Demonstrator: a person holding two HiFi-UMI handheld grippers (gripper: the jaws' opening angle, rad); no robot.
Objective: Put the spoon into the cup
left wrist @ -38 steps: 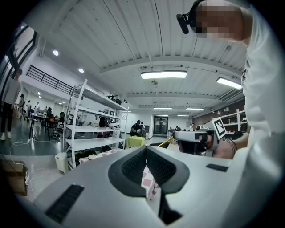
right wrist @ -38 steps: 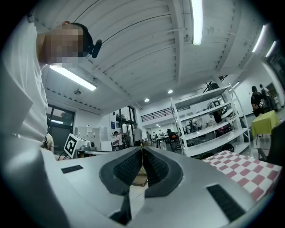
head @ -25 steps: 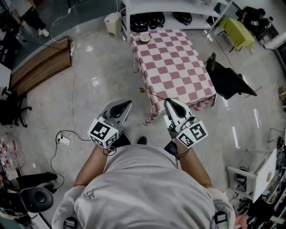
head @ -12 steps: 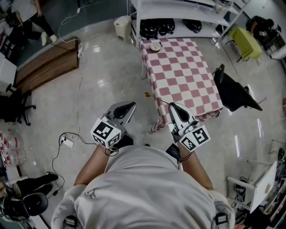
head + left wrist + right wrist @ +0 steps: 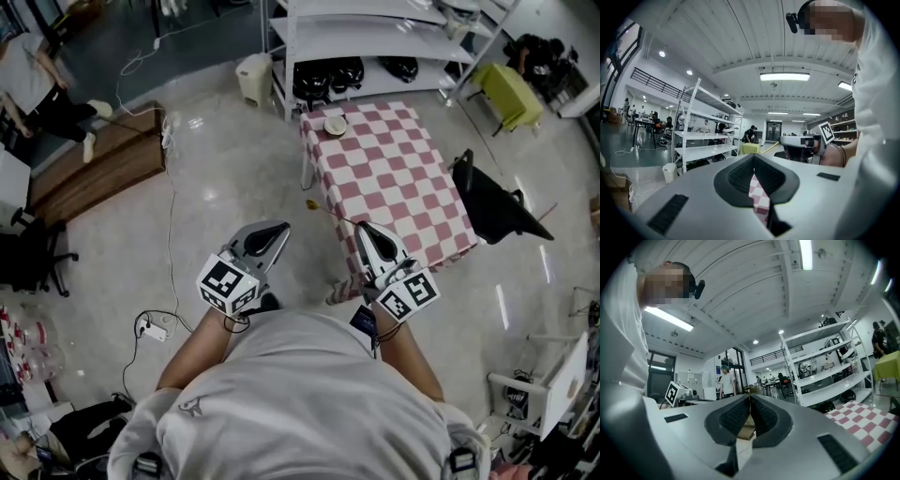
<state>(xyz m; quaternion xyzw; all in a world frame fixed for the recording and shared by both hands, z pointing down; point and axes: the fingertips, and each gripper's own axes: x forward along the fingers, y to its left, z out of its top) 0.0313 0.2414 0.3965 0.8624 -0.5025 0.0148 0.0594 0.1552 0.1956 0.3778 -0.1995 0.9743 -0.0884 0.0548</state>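
Observation:
A table (image 5: 403, 178) under a red-and-white checked cloth stands ahead of me. A small pale cup (image 5: 335, 125) sits at its far left corner. My right gripper (image 5: 364, 228) is shut on a thin spoon (image 5: 330, 213). The spoon's yellowish end (image 5: 310, 202) sticks out to the left, over the floor beside the table's near corner. In the left gripper view the spoon (image 5: 769, 147) juts from the right gripper (image 5: 799, 140). My left gripper (image 5: 274, 231) hangs over bare floor left of the table, shut with nothing in it. Its jaws (image 5: 753, 157) meet at the tip. The right gripper (image 5: 750, 397) shows closed jaws.
White shelving (image 5: 375, 37) with dark helmets (image 5: 328, 73) stands behind the table. A white bin (image 5: 251, 77) is to its left. A black chair (image 5: 492, 202) is right of the table. A wooden bench (image 5: 94, 159), floor cables (image 5: 169, 244) and a person (image 5: 42, 84) are at left.
The table and cup have slid down and right in the head view, so they are closer to me. Both grippers keep their pose, and the right one still holds the spoon.

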